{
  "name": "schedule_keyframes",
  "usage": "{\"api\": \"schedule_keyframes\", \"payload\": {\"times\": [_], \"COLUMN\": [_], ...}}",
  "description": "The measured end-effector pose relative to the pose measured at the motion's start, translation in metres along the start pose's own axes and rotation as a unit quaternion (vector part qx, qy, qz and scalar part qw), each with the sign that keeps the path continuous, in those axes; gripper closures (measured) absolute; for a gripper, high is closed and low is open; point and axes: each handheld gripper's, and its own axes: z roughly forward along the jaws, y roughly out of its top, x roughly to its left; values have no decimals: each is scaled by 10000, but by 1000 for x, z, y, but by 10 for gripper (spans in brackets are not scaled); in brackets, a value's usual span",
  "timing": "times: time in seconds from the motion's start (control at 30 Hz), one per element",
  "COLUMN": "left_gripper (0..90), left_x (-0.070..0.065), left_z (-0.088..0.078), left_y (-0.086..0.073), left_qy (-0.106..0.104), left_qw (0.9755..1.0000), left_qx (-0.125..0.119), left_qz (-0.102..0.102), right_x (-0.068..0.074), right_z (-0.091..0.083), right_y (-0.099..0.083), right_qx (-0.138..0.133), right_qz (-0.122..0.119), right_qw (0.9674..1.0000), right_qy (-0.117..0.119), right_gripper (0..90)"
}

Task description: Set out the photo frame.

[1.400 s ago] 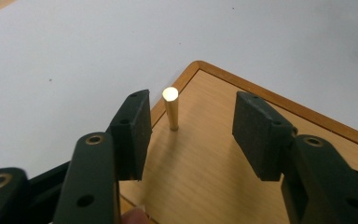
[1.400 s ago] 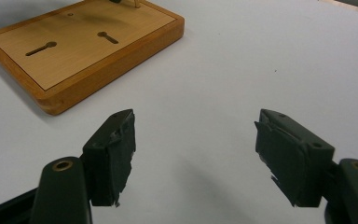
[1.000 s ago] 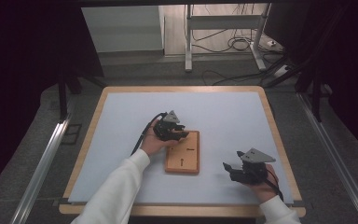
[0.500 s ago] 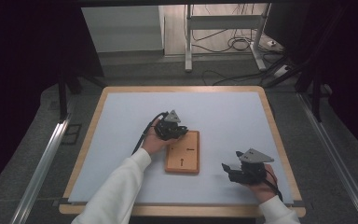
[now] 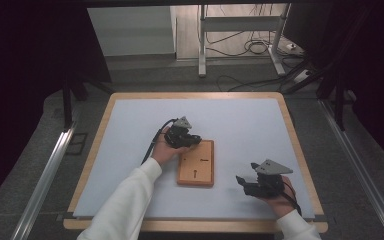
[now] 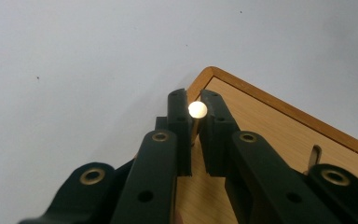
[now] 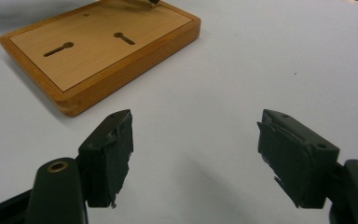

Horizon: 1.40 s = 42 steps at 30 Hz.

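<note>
Pinching a small brass peg point(image 6: 197, 112) between the jaws of my left gripper point(image 6: 194, 108), I hold it at the far left corner of the wooden board point(image 5: 196, 162). Those jaws have just been closing, and now their pads press on the peg from both sides. My aim, as I judge it, is to lift it out of the board or seat it there. The grip sits just below the peg's rounded top, which leaves the bright end free and keeps the shaft steady.

In my left gripper view the peg's long axis runs along the jaws, bright end toward the camera and shaft running down to the board, so it seems to stand roughly upright. Its lower end is hidden by the pads.

The board lies flat near the middle of the bench point(image 5: 130, 125), long side running near to far, with two keyhole slots point(image 7: 58, 49) cut in its face.

My right gripper point(image 7: 193, 154) waits over bare bench to the near right of the board, jaws spread wide with nothing between them, probably kept clear so the left one has room.
</note>
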Motion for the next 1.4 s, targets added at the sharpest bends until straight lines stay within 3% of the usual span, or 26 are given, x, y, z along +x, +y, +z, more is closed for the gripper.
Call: {"api": "schedule_keyframes", "payload": {"times": [0.2, 0.53, 0.73, 0.87, 0.9, 1.07, 1.4], "left_gripper": [838, 828, 823, 822, 820, 818, 813], "left_x": [2, 6, 9, 11, 12, 13, 18], "left_z": [-1, 0, 1, 1, 1, 1, 2], "left_y": [3, 4, 9, 10, 10, 10, 12], "left_qy": [-47, -213, -335, -387, -419, -484, -635], "left_qw": [9999, 9991, 9980, 9975, 9973, 9968, 9951], "left_qx": [139, 175, 359, 390, 411, 422, 494], "left_qz": [-29, -310, -405, -437, -432, -469, -570], "right_x": [3, 3, 9, 17, 26, 43, 50], "right_z": [2, 3, 3, 3, 5, 12, 21], "right_y": [0, 0, 4, 9, 13, 18, 20], "right_qx": [4, 25, -19, -33, -13, 46, 84], "right_qz": [-60, -43, -116, -264, -470, -852, -951], "right_qw": [10000, 9999, 9997, 9995, 9987, 9961, 9951], "right_qy": [60, 98, 191, 195, 193, 213, 257], "right_gripper": [263, 263, 259, 245, 226, 212, 212]}}
